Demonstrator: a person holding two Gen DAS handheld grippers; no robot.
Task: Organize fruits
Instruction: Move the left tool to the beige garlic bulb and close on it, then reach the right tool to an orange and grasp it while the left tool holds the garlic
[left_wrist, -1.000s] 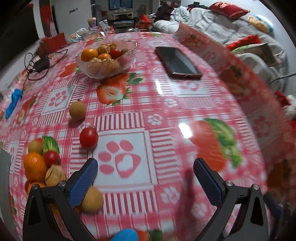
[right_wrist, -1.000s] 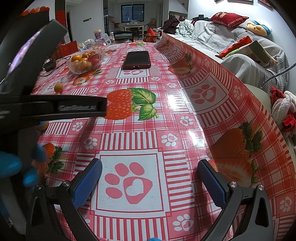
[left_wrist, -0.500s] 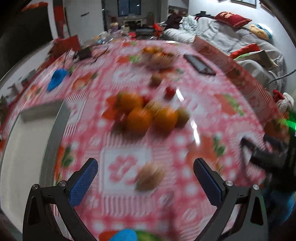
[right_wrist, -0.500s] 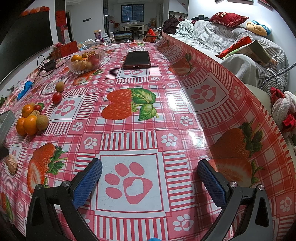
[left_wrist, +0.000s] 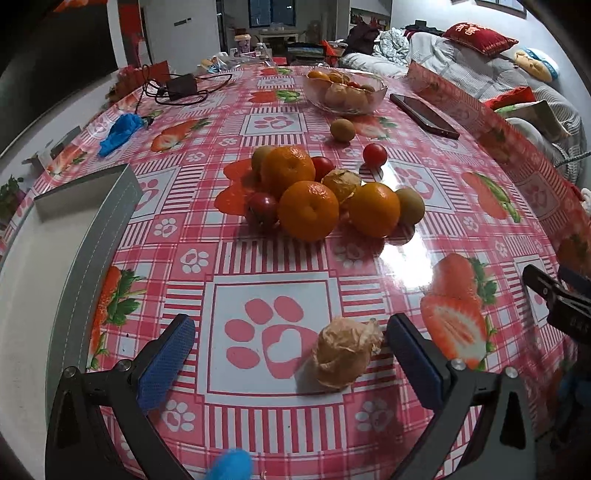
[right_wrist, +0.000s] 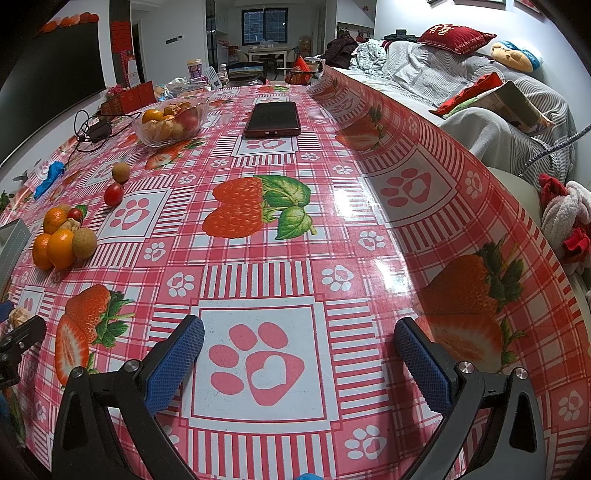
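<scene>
**One papery husked fruit sits between the left fingers, not yet gripped**

One crumpled, tan, papery husked fruit (left_wrist: 345, 352) lies on the worktop (left_wrist: 369, 258), a red-and-white checked oilcloth printed with paws and strawberries. It sits inside the span of the left gripper (left_wrist: 290, 356), just beside the right-hand blue finger pad (left_wrist: 413, 363) and well apart from the other; the fingers are spread wide and hold nothing.

Beyond it is a heap of loose fruit (left_wrist: 317, 192): three oranges, small red tomatoes, brown round fruits and another husked one, all touching. Further off stand a lone red tomato (left_wrist: 375, 155), a single brown fruit (left_wrist: 342, 130), and a clear glass bowl (left_wrist: 345, 90) already holding fruit. A black phone (left_wrist: 423, 114) lies to the bowl's right.

The right gripper (right_wrist: 297, 354) hovers over bare cloth, fingers released and empty.

The step in hand looks like picking up the husked fruit for the bowl. To do it well, shift the left gripper sideways so the fruit is centred, then close gently: the husk probably crushes easily, and an off-centre squeeze could push it away
</scene>
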